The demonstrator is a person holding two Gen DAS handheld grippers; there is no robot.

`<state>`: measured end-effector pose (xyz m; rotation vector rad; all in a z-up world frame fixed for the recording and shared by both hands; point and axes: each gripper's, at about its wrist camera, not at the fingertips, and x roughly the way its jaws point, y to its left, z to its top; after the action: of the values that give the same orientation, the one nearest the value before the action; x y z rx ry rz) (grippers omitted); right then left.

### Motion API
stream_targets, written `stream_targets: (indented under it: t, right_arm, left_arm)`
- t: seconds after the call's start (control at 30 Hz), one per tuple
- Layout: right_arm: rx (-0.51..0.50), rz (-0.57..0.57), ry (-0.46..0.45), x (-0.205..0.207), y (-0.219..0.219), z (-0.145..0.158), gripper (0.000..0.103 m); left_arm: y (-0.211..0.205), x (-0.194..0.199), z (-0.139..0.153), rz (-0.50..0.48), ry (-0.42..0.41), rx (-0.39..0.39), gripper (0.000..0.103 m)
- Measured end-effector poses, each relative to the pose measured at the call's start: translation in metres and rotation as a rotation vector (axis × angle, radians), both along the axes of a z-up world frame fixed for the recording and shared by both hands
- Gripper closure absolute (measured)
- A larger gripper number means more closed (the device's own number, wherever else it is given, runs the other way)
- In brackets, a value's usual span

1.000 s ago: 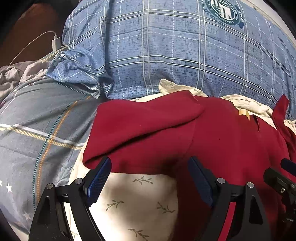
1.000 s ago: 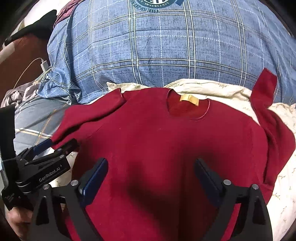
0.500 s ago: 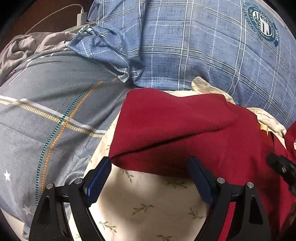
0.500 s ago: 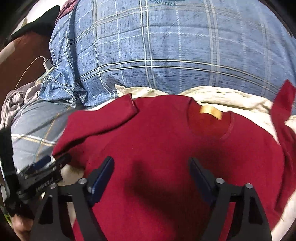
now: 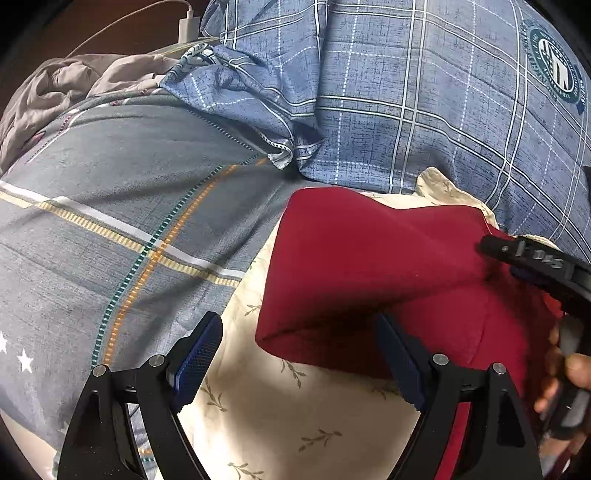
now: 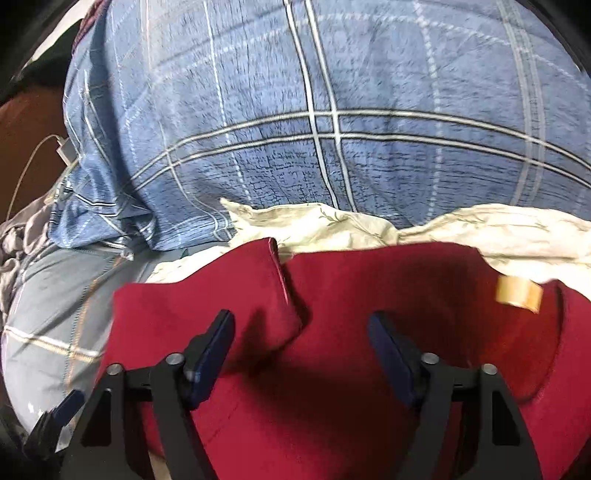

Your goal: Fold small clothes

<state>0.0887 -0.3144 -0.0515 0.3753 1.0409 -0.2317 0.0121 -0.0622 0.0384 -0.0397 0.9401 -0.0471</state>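
1. A bed [image 5: 110, 206] is being covered by a grey sheet with white, orange and teal stripes, and a large blue plaid pillow [image 6: 332, 110] is being seen at its far side, with a round green emblem [image 5: 554, 70] printed on it.
2. A cream cloth with a leaf print [image 5: 295, 413] is being spread over the bed, below the pillow.
3. A dark red top [image 6: 332, 398] is being laid flat on the cream cloth; its sleeve [image 5: 351, 266] is being seen folded in across the body, and a tan label [image 6: 519, 295] is showing inside the neck opening.
4. The left hand-held gripper [image 5: 301, 363] is being held just above the folded sleeve's lower edge with its jaws wide apart and nothing pressed between them.
5. The right hand-held gripper [image 6: 301, 349] is being held over the top near the sleeve's cuff; its jaws are closing, and the pads are not yet pressing on the fabric.
6. A white charger with its cable [image 5: 188, 29] is being seen beyond the pillow, beside crumpled pale fabric [image 5: 66, 88].
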Motion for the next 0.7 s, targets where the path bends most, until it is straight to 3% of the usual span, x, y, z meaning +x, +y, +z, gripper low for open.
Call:
stream_targets:
  t: [0.17,0.37,0.53,0.7]
  right_arm:
    - [-0.005,0.018,-0.033,0.003,0.006,-0.002,0.079]
    - [0.02,0.028,-0.087,-0.01,0.008,0.026,0.094]
    - [0.02,0.056,-0.102,-0.021,0.016,0.043,0.094]
    - [0.001,0.072,-0.077,-0.027,0.025,0.041,0.094]
  left_arm:
    - [-0.008,0.004,-0.006,-0.005,0.016,0.022,0.019]
    - [-0.006,0.005,-0.004,-0.011,0.007,0.017,0.019]
    - [-0.005,0.002,-0.004,-0.012,0.001,0.014,0.019]
    - [-0.003,0.0,-0.003,-0.017,-0.003,0.015,0.019]
